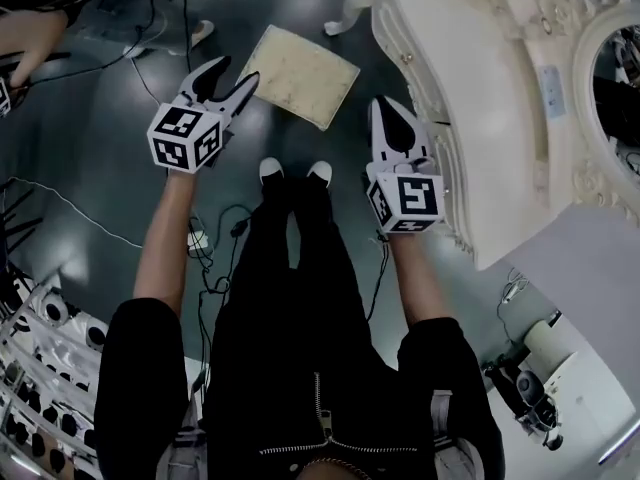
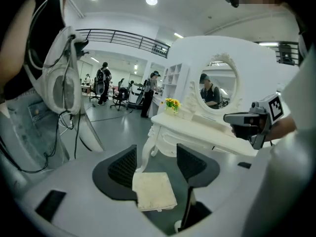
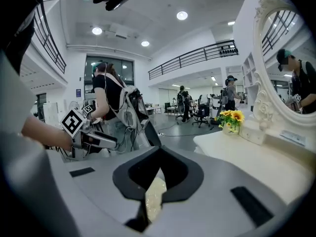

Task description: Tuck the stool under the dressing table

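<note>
Approach step, I judge: left gripper (image 1: 230, 78), jaws apart and empty, and right gripper (image 1: 386, 113), jaws together, flank the stool (image 1: 300, 75) at upper centre; next, grip it and push it under the dressing table (image 1: 470, 98), upper right.

Open floor (image 1: 290, 148) surrounds the stool (image 1: 300, 75); the dressing table (image 1: 480, 138) walls off the right, cables (image 1: 238, 230) trail left.

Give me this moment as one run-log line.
left claw: open, empty | right claw: shut, empty | stool: untouched, not yet under dressing table
</note>
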`<state>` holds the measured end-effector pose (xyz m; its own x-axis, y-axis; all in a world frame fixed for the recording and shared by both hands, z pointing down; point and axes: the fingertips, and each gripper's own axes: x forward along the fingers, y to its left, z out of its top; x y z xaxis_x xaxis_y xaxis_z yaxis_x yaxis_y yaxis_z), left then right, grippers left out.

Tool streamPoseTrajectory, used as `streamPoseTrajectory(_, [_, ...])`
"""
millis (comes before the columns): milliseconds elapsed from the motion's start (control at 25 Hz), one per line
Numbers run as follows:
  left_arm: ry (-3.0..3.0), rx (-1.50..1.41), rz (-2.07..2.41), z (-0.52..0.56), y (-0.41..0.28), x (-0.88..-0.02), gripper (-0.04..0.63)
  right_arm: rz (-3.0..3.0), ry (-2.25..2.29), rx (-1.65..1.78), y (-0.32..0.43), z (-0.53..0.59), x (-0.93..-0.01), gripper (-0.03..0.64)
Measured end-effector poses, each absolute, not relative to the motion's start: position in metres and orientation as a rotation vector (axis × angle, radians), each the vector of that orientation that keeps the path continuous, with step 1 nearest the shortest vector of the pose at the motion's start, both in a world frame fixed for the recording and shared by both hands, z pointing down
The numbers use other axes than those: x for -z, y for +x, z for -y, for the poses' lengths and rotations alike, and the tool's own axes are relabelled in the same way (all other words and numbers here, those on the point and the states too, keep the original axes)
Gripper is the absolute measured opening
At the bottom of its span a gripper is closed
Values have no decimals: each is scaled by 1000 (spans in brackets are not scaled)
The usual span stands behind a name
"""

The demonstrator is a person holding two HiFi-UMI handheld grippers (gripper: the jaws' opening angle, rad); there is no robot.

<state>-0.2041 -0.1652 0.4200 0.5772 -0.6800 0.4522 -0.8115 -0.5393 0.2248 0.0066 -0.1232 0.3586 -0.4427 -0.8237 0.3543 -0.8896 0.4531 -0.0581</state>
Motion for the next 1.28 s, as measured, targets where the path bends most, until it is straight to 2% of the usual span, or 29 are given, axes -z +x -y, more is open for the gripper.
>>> streamPoseTrajectory(400, [2297, -525, 1131, 166, -218, -545, 268, 2395, 1357, -414, -12, 96, -452, 3])
streamPoseTrajectory(880, [2105, -635, 1013, 202, -239, -735, 324, 2315, 1332, -576, -5, 80, -551, 3])
streamPoseTrajectory(1280, [1964, -610, 926, 246, -255, -839, 345, 2273, 1301, -660, -1, 87, -615, 3])
